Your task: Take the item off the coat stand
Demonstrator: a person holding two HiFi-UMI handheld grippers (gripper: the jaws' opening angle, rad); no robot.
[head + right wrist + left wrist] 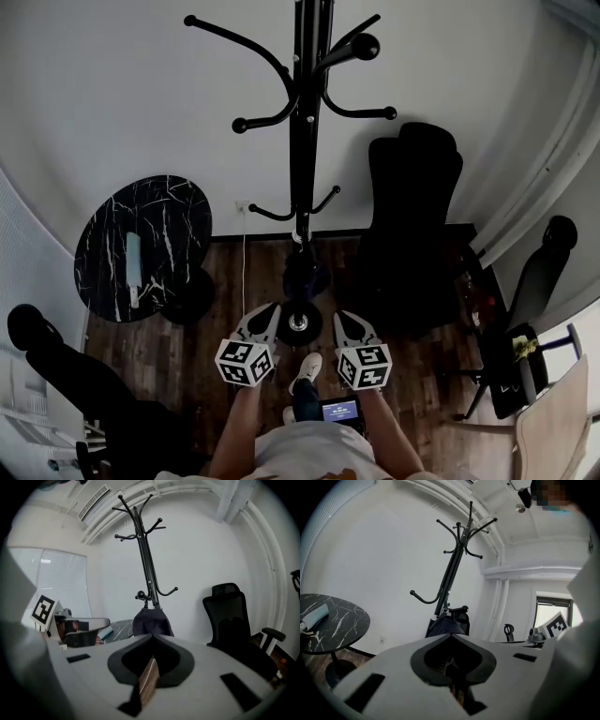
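Well left of the fingers (261, 326) of the left gripper (269, 309) stands a round black marble-topped table (178, 206), with a pale slim object (133, 267) lying on it. Beyond and right of the fingers (352, 330) of the right gripper (339, 317), a black high-backed office chair (412, 216) stands against the white wall (112, 94). Dark wood-plank floor (431, 375) lies under both. A second black chair (544, 272) sits far right.
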